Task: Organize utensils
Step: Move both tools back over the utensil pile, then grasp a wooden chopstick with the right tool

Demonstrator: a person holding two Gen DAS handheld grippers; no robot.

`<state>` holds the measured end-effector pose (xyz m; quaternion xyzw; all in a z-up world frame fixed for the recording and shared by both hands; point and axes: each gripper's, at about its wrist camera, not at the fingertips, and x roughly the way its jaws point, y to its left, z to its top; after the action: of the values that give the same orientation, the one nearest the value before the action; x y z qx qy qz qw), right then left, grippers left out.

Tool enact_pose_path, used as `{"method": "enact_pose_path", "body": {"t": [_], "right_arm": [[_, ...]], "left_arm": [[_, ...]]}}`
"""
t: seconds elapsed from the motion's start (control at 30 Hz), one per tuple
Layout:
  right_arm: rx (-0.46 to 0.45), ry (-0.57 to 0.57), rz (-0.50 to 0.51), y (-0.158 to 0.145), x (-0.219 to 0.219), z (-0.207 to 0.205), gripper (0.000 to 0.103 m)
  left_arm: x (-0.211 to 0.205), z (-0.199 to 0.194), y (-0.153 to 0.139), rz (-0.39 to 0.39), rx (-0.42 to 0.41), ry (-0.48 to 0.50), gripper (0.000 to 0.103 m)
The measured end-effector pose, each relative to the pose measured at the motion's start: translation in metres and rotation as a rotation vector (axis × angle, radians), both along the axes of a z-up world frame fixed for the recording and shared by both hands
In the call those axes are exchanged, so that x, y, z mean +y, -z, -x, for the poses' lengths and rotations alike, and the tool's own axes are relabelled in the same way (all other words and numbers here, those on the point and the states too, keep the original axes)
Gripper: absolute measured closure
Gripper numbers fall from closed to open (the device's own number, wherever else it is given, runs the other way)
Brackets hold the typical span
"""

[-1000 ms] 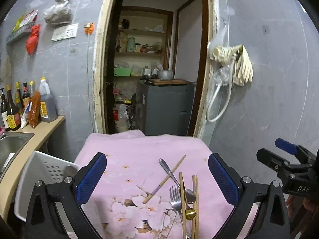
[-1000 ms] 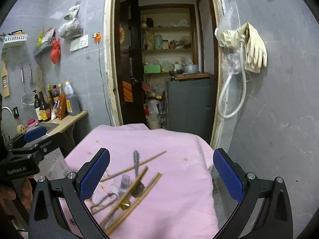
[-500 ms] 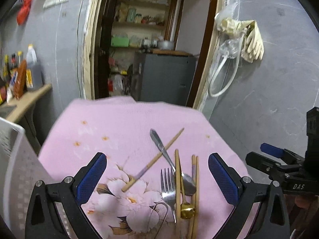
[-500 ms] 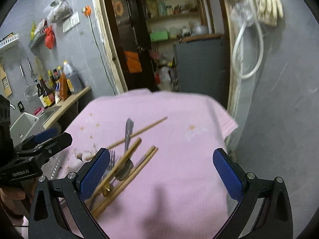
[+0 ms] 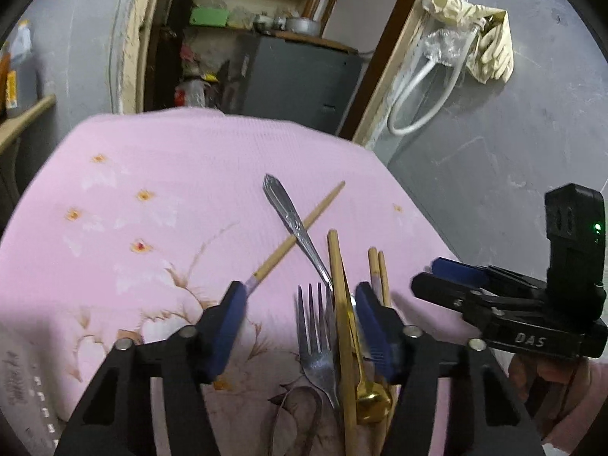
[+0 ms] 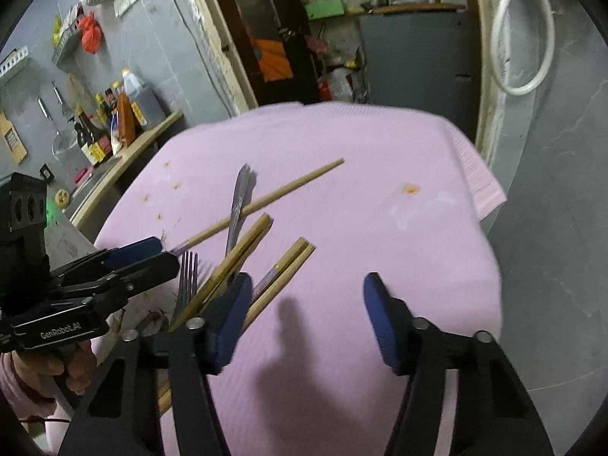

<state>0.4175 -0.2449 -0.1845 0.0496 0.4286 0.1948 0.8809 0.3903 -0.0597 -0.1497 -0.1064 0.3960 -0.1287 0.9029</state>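
Observation:
Utensils lie in a loose pile on a pink flowered cloth [image 5: 152,190]: a steel fork [image 5: 317,342], a steel spoon [image 5: 292,220] crossing a lone chopstick [image 5: 300,228], a gold utensil [image 5: 368,395], and more wooden chopsticks [image 5: 378,273]. My left gripper [image 5: 298,326] is open, half closed, its fingers on either side of the fork and a chopstick. My right gripper [image 6: 307,319] is open over bare cloth, right of the chopstick pair [image 6: 285,277]. It also shows in the left wrist view [image 5: 456,285].
An open doorway [image 5: 247,38] with shelves and a grey cabinet lies behind the table. A counter with bottles [image 6: 110,121] and a sink stands at the left. A hose and gloves [image 5: 482,38] hang on the grey wall at the right.
Both grippers have tilted down and moved closer to the utensils. Both sets of jaws have narrowed; the left now brackets the fork.

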Motion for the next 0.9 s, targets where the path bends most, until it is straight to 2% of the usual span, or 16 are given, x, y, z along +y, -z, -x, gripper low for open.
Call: {"method": "enact_pose_path", "body": {"t": [0.07,0.13,0.4,0.53,0.7,0.9], "right_arm": [[0.017,-0.012,0.011,0.006,0.006,-0.003,0.058],[0.028,-0.024,0.024,0.011,0.014,-0.005,0.06],[0.029,-0.052,0.083,0.012,0.03,-0.007,0.062],[0.041,-0.049,0.095,0.011,0.031,-0.007,0.062],[0.06,-0.044,0.108,0.009,0.031,-0.006,0.062],[0.098,-0.036,0.111,0.01,0.034,-0.001,0.062]], "left_arm": [[0.0,-0.003,0.005,0.007,0.019,0.009,0.059],[0.0,-0.006,0.009,0.023,0.035,0.019,0.062],[0.006,-0.013,0.013,0.08,0.056,0.046,0.069],[-0.001,-0.019,0.013,0.083,0.074,0.09,0.083],[-0.005,-0.02,0.011,0.065,0.076,0.1,0.083],[0.003,-0.011,0.006,0.031,0.079,0.029,0.084]]}}
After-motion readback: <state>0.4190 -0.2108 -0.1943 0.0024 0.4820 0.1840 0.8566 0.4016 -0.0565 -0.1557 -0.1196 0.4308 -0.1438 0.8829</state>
